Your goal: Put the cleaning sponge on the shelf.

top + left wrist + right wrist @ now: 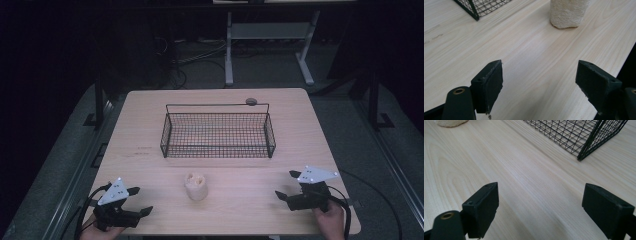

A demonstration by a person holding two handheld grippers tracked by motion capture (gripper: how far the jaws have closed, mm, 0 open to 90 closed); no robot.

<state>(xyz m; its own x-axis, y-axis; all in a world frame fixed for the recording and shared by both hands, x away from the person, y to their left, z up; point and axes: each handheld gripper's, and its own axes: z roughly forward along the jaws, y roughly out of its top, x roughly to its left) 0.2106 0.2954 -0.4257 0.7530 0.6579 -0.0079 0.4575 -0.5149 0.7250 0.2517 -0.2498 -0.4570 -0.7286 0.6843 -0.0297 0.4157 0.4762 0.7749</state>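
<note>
At the near edge of the table point(150, 130), the left hand-held gripper point(142, 201) and the right hand-held gripper point(286, 184) sit at opposite corners, each with jaws spread wide over bare wood and holding nothing. Between them, well apart from both, a pale loofah sponge point(195, 186) stands upright. Beyond it rests a black wire basket point(218, 148), apparently empty.
</note>
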